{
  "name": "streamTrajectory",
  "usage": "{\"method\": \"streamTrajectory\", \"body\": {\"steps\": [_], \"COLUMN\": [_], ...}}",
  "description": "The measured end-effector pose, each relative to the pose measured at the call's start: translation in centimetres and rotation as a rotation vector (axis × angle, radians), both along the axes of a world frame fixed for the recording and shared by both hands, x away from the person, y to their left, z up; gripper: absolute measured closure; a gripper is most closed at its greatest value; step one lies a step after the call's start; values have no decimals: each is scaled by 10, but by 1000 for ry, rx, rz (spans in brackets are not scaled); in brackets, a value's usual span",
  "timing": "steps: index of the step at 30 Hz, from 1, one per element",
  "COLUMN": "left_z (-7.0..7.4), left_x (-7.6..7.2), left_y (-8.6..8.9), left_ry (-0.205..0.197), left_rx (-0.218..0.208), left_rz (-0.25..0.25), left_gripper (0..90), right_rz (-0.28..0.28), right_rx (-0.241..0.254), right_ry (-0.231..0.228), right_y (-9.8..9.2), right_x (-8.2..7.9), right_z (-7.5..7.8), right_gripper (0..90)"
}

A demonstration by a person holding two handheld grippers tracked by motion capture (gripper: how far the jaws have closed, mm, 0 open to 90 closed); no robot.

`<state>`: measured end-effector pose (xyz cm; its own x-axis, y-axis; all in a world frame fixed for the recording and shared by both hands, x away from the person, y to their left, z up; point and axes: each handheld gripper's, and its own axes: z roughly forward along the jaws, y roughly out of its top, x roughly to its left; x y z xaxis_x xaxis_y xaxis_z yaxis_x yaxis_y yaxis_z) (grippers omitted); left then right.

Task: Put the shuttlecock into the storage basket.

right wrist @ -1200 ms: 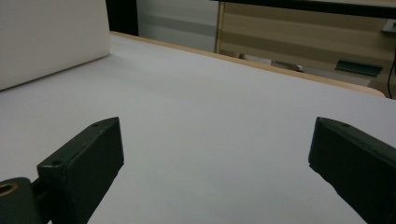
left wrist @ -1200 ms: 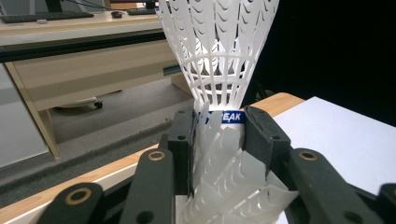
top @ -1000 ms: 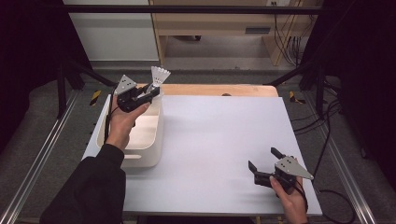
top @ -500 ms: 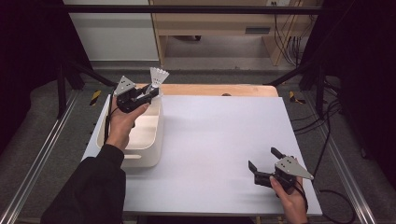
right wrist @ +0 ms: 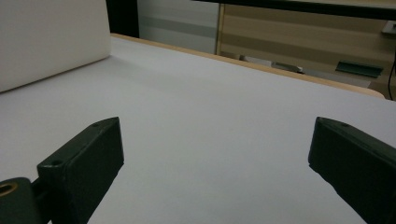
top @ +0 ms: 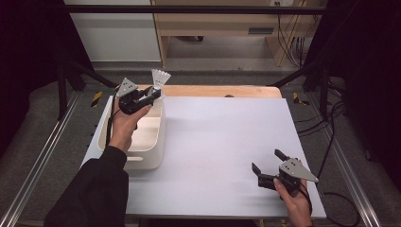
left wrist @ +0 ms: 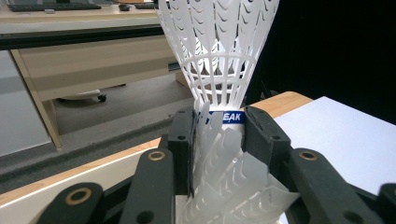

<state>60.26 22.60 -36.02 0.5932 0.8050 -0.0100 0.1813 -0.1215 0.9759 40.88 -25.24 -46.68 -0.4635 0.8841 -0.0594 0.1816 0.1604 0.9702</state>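
Observation:
A white plastic shuttlecock (top: 161, 77) with a blue band stands skirt-up in my left gripper (top: 154, 94), held above the far end of a white bin (top: 142, 153). In the left gripper view the jaws of the left gripper (left wrist: 218, 127) are shut on the shuttlecock (left wrist: 217, 42) at its banded base. More white skirt pieces lie nested below it between the jaws. My right gripper (top: 267, 160) rests low near the table's front right, open. In the right gripper view, the right gripper (right wrist: 215, 140) has only bare white tabletop between its jaws.
The white table surface (top: 222, 132) stretches between the bin and the right hand. A wooden edge (top: 213, 91) runs along the far side. Black frame legs, metal rails and cables flank the table. The bin's wall (right wrist: 51, 37) appears at the upper left of the right gripper view.

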Motion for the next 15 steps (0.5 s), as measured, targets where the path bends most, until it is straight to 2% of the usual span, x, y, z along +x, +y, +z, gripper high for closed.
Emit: {"method": "streamTrajectory", "body": {"steps": [15], "left_z": [-3], "left_x": [2], "left_y": [-1], "left_ry": [6], "left_rx": [-3], "left_rz": [-5], "left_gripper": [648], "right_rz": [3], "right_rx": [6], "right_ry": [14], "right_y": [-1], "right_x": [0], "right_z": [0], "right_gripper": [36]}}
